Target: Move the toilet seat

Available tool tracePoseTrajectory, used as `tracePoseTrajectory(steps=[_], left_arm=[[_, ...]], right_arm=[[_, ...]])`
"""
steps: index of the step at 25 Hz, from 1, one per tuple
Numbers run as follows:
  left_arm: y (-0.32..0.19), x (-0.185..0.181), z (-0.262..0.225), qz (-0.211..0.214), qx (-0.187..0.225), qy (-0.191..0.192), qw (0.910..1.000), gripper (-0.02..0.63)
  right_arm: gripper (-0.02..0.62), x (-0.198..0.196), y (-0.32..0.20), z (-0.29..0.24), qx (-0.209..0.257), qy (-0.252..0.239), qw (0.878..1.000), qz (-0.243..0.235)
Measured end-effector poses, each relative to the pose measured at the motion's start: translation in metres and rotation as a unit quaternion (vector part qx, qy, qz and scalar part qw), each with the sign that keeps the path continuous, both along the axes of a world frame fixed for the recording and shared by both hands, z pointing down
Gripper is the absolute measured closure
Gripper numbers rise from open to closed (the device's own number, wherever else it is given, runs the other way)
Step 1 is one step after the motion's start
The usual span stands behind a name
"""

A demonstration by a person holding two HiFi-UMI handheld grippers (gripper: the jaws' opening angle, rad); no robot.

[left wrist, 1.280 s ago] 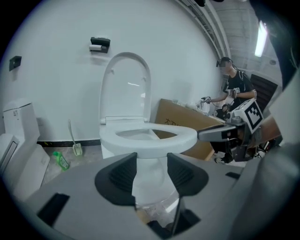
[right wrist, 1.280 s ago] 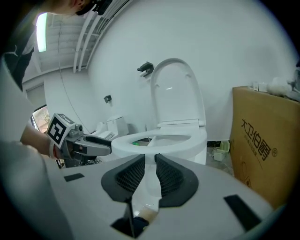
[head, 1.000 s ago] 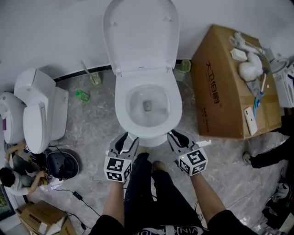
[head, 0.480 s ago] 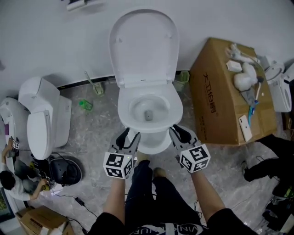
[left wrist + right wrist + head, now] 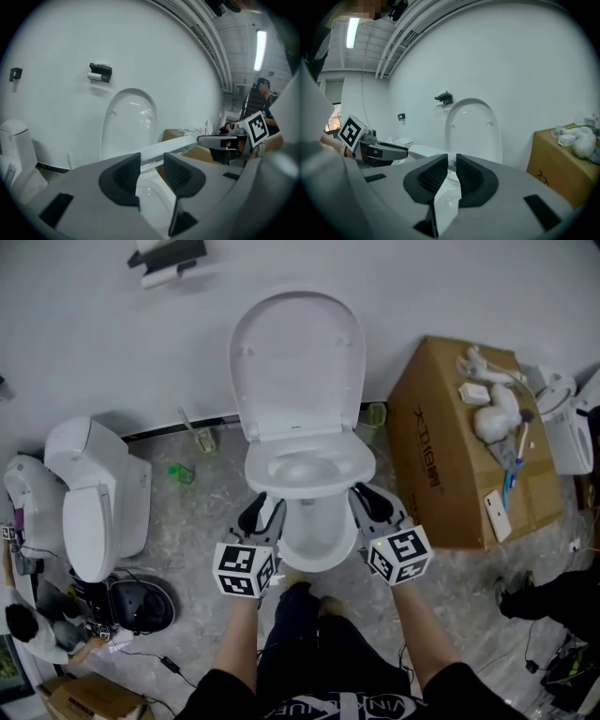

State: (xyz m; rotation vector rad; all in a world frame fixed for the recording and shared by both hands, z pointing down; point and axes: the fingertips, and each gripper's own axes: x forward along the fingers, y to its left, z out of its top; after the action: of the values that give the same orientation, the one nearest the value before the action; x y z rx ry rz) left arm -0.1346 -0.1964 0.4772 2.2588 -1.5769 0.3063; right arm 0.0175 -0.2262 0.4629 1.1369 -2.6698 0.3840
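A white wall (image 5: 84, 343) and a grey marbled floor (image 5: 192, 521) frame a toilet bowl (image 5: 309, 542) that stands against the wall. The toilet seat (image 5: 360, 465) is off the bowl's rim, tilted up at its front, with the lid (image 5: 298, 362) upright behind the bowl. The left tongs (image 5: 261, 514) grip the seat's edge at the bowl's left, and the right tongs (image 5: 367, 502) grip it at the bowl's right. Both have just been closing, the right pair to a narrow gap, the left pair wider, each with the white seat edge between its pads.

The lift seems begun but only partly done: the seat has yet to reach the lid.

Right of the bowl a cardboard box (image 5: 441, 456) bears dark printed characters, too unclear to read. Left of the bowl stand two more toilets (image 5: 89, 493). Each pair of tongs carries black-and-white square markers.
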Motion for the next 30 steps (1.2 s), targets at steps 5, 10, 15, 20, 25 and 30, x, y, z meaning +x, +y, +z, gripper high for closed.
tracePoseTrajectory(steps=[5, 10, 15, 20, 25, 30], left_arm=[[-0.029, -0.009, -0.016, -0.004, 0.011, -0.012, 0.9999, 0.477], [-0.058, -0.018, -0.031, -0.018, 0.026, 0.005, 0.9995, 0.490], [-0.087, -0.028, -0.045, -0.027, 0.038, 0.014, 0.9988, 0.511], [-0.112, -0.036, -0.056, -0.034, 0.054, 0.017, 0.9978, 0.528], [-0.136, -0.043, -0.064, -0.041, 0.062, 0.018, 0.9970, 0.545], [-0.159, -0.049, -0.069, -0.044, 0.062, 0.016, 0.9970, 0.554]], right_arm=[[0.554, -0.007, -0.029, -0.019, 0.012, 0.003, 1.000, 0.005], [0.560, -0.015, -0.059, -0.035, 0.022, 0.001, 1.000, 0.011], [0.569, -0.023, -0.090, -0.051, 0.037, -0.005, 0.999, 0.023], [0.573, -0.030, -0.116, -0.062, 0.049, -0.012, 0.998, 0.028], [0.575, -0.034, -0.141, -0.070, 0.057, -0.015, 0.998, 0.038], [0.577, -0.039, -0.164, -0.075, 0.063, -0.015, 0.997, 0.045]])
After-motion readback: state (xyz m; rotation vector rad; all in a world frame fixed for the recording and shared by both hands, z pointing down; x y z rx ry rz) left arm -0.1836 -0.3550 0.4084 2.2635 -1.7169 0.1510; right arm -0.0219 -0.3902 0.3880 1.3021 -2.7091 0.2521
